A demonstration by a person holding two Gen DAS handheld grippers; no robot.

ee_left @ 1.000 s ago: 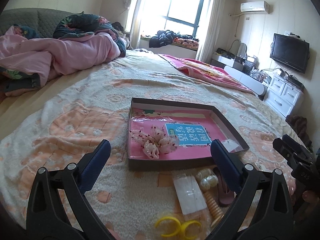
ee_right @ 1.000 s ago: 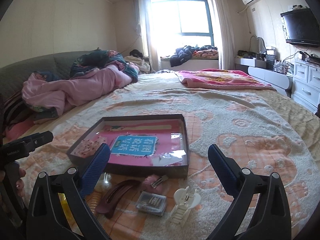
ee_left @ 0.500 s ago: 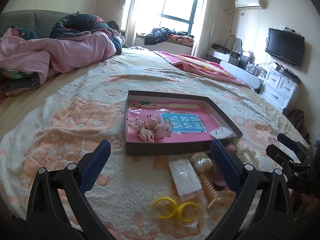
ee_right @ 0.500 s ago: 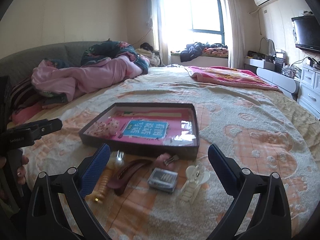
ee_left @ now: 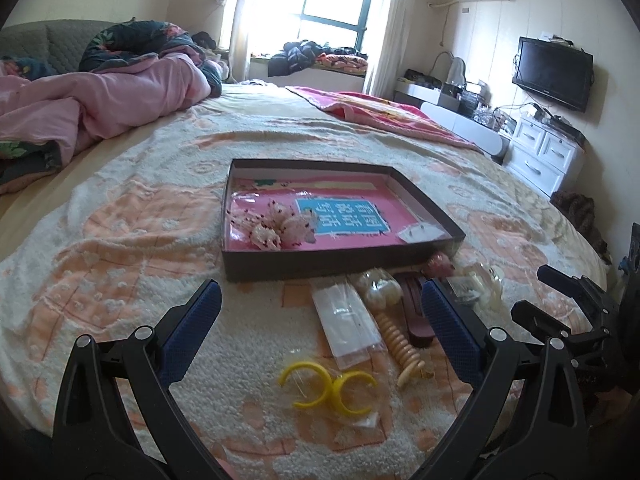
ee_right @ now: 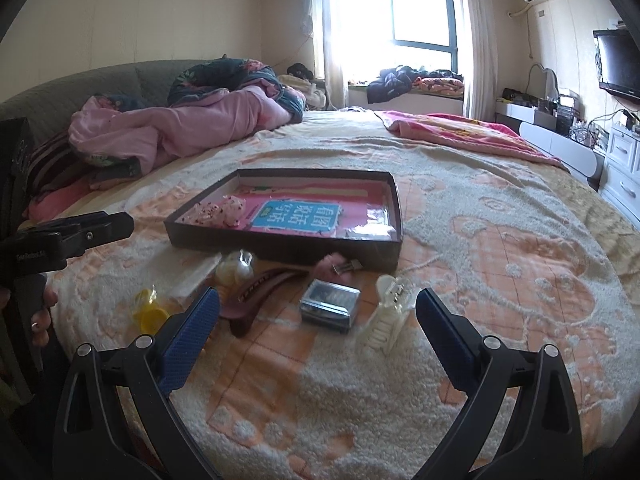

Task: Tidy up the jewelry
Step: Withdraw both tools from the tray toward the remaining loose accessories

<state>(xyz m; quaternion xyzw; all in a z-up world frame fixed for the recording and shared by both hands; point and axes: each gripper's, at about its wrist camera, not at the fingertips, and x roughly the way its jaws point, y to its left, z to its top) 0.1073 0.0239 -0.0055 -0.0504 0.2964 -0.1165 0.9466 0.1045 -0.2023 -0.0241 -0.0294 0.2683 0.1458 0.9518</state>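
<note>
A shallow dark box (ee_left: 340, 265) (ee_right: 280, 249) with a pink lining lies on the bed and holds a pink flowered hair piece (ee_left: 280, 228) (ee_right: 224, 210). Loose items lie in front of it: a yellow clip (ee_left: 328, 388) (ee_right: 149, 314), a clear packet (ee_left: 344, 322), a beaded piece (ee_left: 402, 346), a dark red hair clip (ee_right: 260, 292), a small grey box (ee_right: 330, 306), a white claw clip (ee_right: 384, 320) and a pink fluffy clip (ee_right: 334, 268). My left gripper (ee_left: 320, 336) is open above the yellow clip. My right gripper (ee_right: 316, 330) is open before the grey box.
The bed has a cream and orange blanket (ee_right: 500, 280). Pink bedding (ee_left: 100, 104) is heaped at the far left, a pink blanket (ee_left: 392, 120) at the far right. White drawers (ee_left: 548, 156) and a TV (ee_left: 552, 74) stand at the right wall.
Both grippers have drawn back from the box and risen, so more of the loose items show before them. Both stay open. Nothing on the bed has moved.
</note>
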